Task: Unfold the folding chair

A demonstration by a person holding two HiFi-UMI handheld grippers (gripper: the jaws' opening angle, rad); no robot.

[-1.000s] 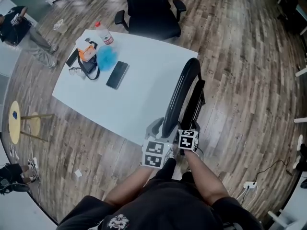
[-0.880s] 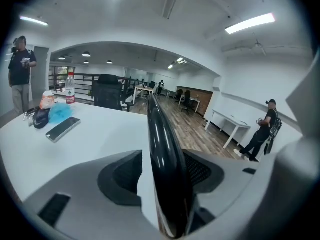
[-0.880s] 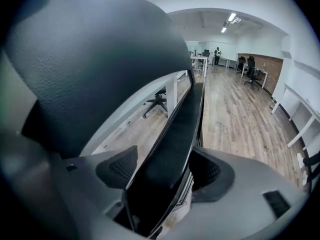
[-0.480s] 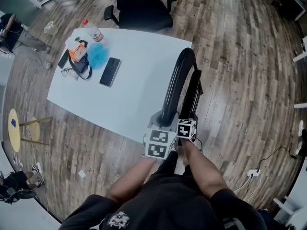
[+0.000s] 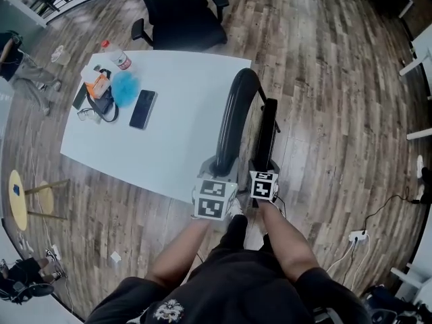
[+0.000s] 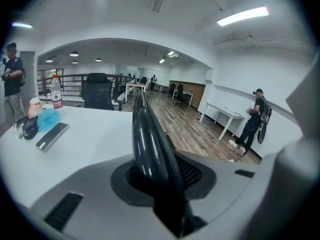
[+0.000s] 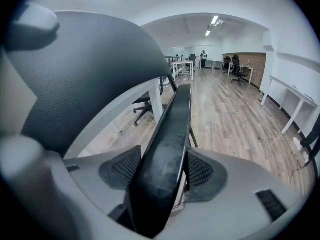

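Observation:
The folded black chair stands against the white table's near right corner. Its curved backrest [image 5: 233, 120] and flat seat panel [image 5: 265, 133] rise side by side. My left gripper [image 5: 223, 172] is at the backrest's lower end. In the left gripper view the jaws [image 6: 165, 176] are closing, and the pads press on the backrest's edge [image 6: 147, 139]. My right gripper [image 5: 262, 165] is at the seat panel's lower end. Its jaws [image 7: 162, 176] are closing with the seat panel [image 7: 170, 134] between them, and a thin gap shows at the right pad.
On the white table [image 5: 175, 147] lie a phone [image 5: 142, 109], a blue puff [image 5: 124, 88], a bag and a bottle [image 5: 116, 58]. A black office chair [image 5: 179, 15] stands behind it. A person [image 5: 20, 66] stands far left, above a wooden stool [image 5: 27, 194]. A power strip [image 5: 356, 236] lies right.
The two grippers stand slightly farther apart, and the gap between backrest and seat panel looks a little wider. The head view has shifted, so the table sits further left.

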